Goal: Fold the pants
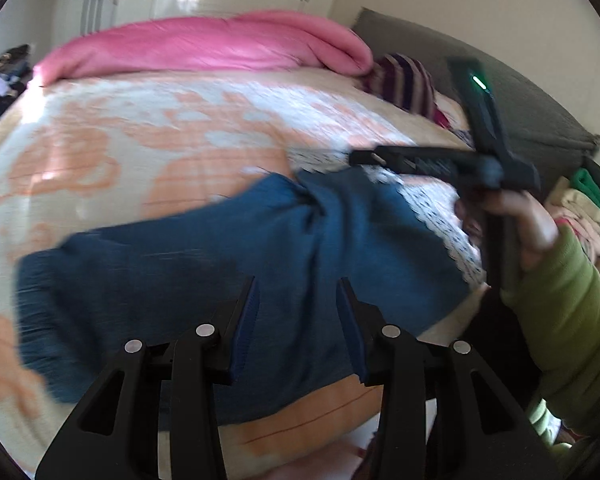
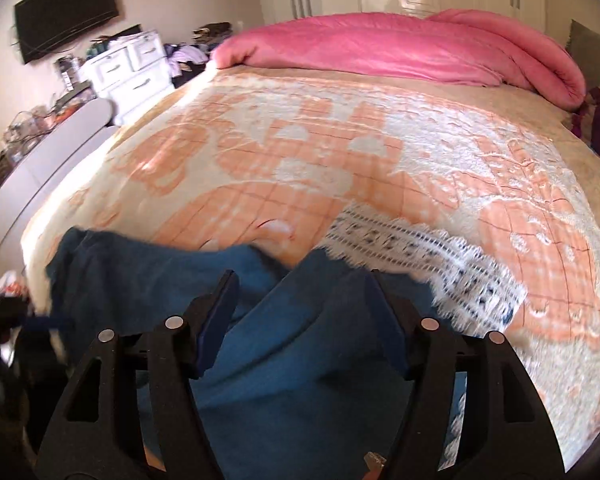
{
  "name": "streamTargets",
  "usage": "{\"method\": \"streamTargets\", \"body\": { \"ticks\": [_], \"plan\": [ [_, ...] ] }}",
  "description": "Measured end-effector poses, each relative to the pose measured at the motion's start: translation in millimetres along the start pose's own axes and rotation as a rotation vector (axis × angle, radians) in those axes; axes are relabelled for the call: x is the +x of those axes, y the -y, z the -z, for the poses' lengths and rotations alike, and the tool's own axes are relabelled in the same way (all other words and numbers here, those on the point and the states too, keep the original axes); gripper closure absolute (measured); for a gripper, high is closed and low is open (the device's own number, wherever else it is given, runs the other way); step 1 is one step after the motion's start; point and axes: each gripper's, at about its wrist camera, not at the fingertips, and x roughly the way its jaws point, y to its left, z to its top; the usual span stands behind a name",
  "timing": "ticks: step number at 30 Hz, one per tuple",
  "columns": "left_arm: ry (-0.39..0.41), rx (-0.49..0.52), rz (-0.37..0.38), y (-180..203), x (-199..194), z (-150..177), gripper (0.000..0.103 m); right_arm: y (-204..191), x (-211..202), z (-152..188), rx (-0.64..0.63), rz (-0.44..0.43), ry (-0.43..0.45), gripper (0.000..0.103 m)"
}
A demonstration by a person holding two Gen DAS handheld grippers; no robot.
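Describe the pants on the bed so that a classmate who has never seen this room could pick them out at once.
Start at the big bed with its orange and cream bedspread. Along its near edge, far from the rolled pink blanket at the other side, lie the pants, spread flat. They are the only plain dark blue cloth there; the white lace cloth beside them is patterned.

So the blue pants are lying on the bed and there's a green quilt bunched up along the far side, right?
Not quite: the quilt is pink, not green, as the right wrist view shows. The blue pants do lie on the bed, with the quilt bunched along its far side.
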Motion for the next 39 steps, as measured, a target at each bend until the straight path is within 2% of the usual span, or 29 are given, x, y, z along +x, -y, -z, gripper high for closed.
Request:
{"method": "streamTargets", "body": {
  "ticks": [4, 8, 12, 15, 16, 18, 20, 24, 28, 30, 31, 32, 35, 39],
  "plan": [
    [-0.076, 0.0, 0.057, 12, 35, 3, 0.067, 7, 29, -16, -0.009, 0.025, -0.052, 0.045],
    [-0.121, -0.002, 0.089, 15, 59, 12, 0.068, 4, 70, -30, -0.015, 0.092, -0.137, 0.045],
    [-0.144, -0.012, 0.075, 15, 78, 18, 0.067, 2, 108, -41, -0.002, 0.164, -0.192, 0.035],
    [-0.137, -0.018, 0.087, 13, 81, 20, 0.067, 4, 126, -43, -0.018, 0.221, -0.216, 0.036],
    [-0.132, -0.021, 0.091, 12, 78, 20, 0.067, 5, 131, -42, -0.041, 0.239, -0.22, 0.06],
    [-0.125, -0.028, 0.09, 11, 78, 20, 0.066, 11, 131, -40, -0.057, 0.223, -0.209, 0.095],
    [-0.117, -0.032, 0.094, 8, 75, 21, 0.059, 26, 115, -37, 0.007, 0.163, -0.155, 0.097],
    [-0.097, -0.024, 0.086, 8, 73, 22, 0.052, 54, 66, -24, 0.127, 0.063, -0.062, 0.098],
    [-0.083, -0.007, 0.062, 11, 75, 20, 0.051, 77, 8, 0, 0.206, 0.018, 0.016, 0.099],
    [-0.071, 0.013, 0.039, 14, 72, 19, 0.073, 87, -21, 15, 0.248, 0.007, 0.048, 0.099],
    [-0.068, 0.023, 0.038, 16, 73, 19, 0.097, 90, -31, 22, 0.265, 0.005, 0.061, 0.099],
    [-0.067, 0.027, 0.045, 17, 73, 18, 0.101, 94, -43, 30, 0.279, 0.009, 0.076, 0.099],
    [-0.061, 0.055, 0.053, 19, 68, 17, 0.101, 102, -77, 57, 0.324, 0.005, 0.109, 0.099],
    [-0.038, 0.108, 0.053, 19, 55, 20, 0.101, 106, -106, 96, 0.395, -0.026, 0.105, 0.099]
  ]
}}
